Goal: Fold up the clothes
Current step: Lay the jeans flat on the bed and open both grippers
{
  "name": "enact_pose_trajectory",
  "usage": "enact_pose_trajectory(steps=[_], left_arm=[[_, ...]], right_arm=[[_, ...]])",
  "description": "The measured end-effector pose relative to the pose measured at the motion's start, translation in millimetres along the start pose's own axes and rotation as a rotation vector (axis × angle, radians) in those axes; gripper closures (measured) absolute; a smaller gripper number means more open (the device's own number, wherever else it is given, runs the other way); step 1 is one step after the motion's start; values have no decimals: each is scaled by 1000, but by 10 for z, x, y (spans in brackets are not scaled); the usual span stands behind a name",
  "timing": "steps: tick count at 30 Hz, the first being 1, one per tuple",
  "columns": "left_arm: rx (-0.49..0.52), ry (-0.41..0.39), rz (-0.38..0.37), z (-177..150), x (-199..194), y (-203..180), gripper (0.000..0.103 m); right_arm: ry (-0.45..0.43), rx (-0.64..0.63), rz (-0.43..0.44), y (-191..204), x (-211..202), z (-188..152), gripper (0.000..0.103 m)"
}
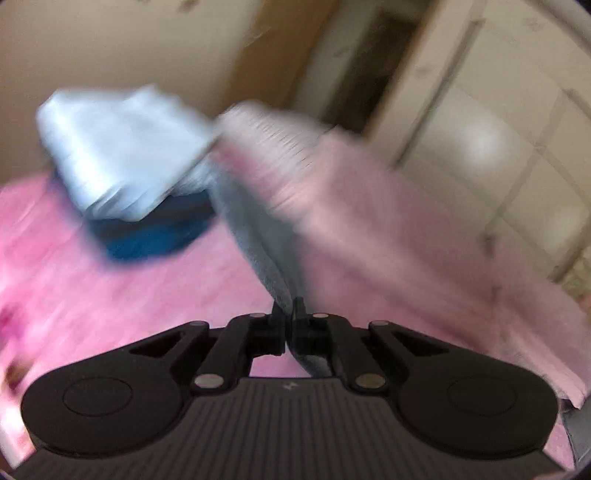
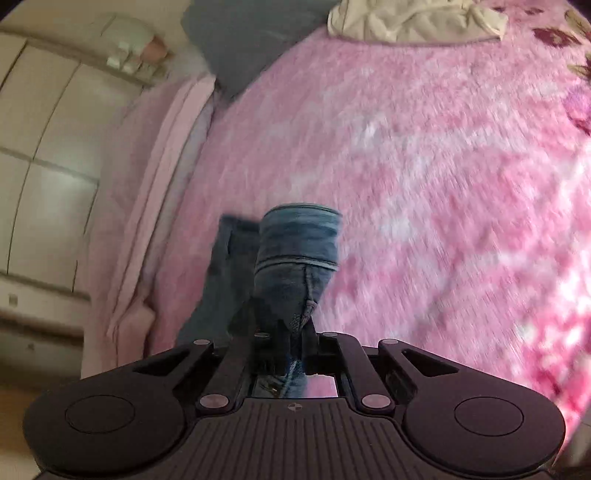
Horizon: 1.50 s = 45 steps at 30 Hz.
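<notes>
Left gripper: your black two-finger left gripper (image 1: pixel 287 314) has its jaws pressed together on a fold of grey-blue fabric, the inner face of the garment.
Left grip detail: cloth runs up and away from the fingertips toward the upper left of the left wrist view, and a strip of it also hangs down between the linkage arms.
Right gripper: your black two-finger right gripper (image 2: pixel 295 328) is clamped on the blue denim jeans (image 2: pixel 295 258) at a stitched seam.
Jeans, position: denim rises from your right fingertips as a rolled or doubled bundle with a hemmed band across it; a second flap lies just to its left, over the edge of the bed.
Bed surface: fluffy pink-and-white plush blanket (image 2: pixel 424 147) lies below both grippers and fills most of the right wrist view.
Pale pink sheet (image 1: pixel 388 221): it hangs along the side of the bed, beside the cloth that your left gripper holds.
Pile, left view: pale blue-white folded cloth (image 1: pixel 118 155) rests on a dark blue item (image 1: pixel 155 236) on the blanket, well apart from your left gripper; blur hides what these are.
Far edge, right view: cream crumpled cloth (image 2: pixel 413 22) and a grey cushion (image 2: pixel 243 40) sit at the far side of the bed.
Surroundings: cream panelled wardrobe doors (image 2: pixel 48 147) stand beside the bed.
Image quality: both views are smeared, the left more heavily.
</notes>
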State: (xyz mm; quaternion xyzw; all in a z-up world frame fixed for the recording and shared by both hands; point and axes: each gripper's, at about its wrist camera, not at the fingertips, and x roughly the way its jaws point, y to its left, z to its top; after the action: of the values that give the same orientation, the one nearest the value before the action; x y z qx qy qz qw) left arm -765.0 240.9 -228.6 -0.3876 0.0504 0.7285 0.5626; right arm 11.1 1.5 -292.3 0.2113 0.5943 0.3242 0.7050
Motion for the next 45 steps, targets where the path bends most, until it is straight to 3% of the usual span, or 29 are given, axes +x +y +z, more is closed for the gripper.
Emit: enact_pose_trajectory(steps=[5, 8, 9, 11, 13, 15, 17, 22, 27, 33, 45], left_arm=[[-26, 297, 328, -738, 410, 586, 95], [-38, 297, 341, -881, 340, 612, 93], [-30, 284, 343, -872, 305, 577, 92], [-47, 255, 332, -785, 254, 491, 92], [-68, 207, 283, -685, 190, 376, 86], [-69, 204, 216, -599, 258, 223, 74], [-58, 208, 154, -555, 360, 53, 73], [-42, 290, 67, -608, 883, -300, 69], [-53, 342, 56, -766, 1234, -607, 68], [-111, 347, 86, -909, 1462, -653, 67], [-51, 267, 98, -699, 1641, -1058, 67]], right_arm=[[96, -76, -309, -210, 279, -246, 96], [86, -191, -483, -100, 340, -304, 43], [46, -238, -539, -13, 305, -294, 38], [-14, -320, -571, 151, 237, -238, 39], [-53, -360, -551, 310, 221, -154, 39], [-52, -351, -474, 397, 273, -81, 39], [-7, -356, -411, 514, 445, -32, 39], [127, -553, -398, 830, 956, -188, 39], [186, -707, -324, 1141, 1289, -301, 39], [207, -694, -279, 1235, 1508, -139, 39], [124, -818, -197, 1506, 2114, 560, 39]])
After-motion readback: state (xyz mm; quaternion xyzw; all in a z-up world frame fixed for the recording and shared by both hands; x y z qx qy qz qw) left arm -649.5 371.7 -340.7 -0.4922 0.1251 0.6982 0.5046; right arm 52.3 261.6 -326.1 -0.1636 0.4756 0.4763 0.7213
